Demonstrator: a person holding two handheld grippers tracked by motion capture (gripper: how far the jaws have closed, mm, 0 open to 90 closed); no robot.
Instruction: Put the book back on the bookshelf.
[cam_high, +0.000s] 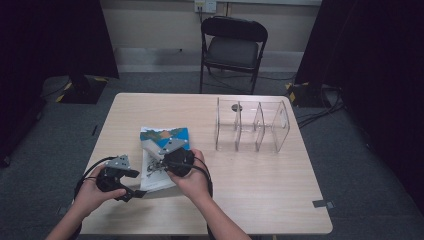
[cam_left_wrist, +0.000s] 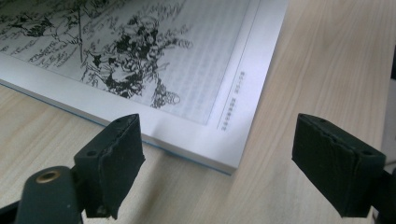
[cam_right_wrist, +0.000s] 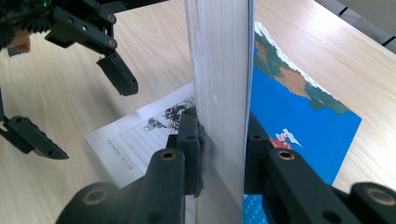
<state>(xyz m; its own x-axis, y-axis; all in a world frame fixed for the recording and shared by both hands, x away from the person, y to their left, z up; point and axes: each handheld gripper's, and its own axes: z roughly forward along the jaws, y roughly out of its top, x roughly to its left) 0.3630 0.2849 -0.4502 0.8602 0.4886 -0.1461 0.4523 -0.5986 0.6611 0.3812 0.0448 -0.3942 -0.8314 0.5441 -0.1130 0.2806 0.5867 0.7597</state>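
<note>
Right claw (cam_right_wrist: 223, 140) pinches a sheaf of pages, standing it upright off the book (cam_high: 162, 155) lying open on the desk (cam_high: 260, 190); we judge a leafing-through. Left claw (cam_left_wrist: 217, 163) waits spread just off the book's corner, gripping nothing.

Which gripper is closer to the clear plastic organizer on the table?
Right. The right gripper, shut on the book, sits just left of the clear organizer; the left gripper, open, is farther off, near the table's front left.
</note>
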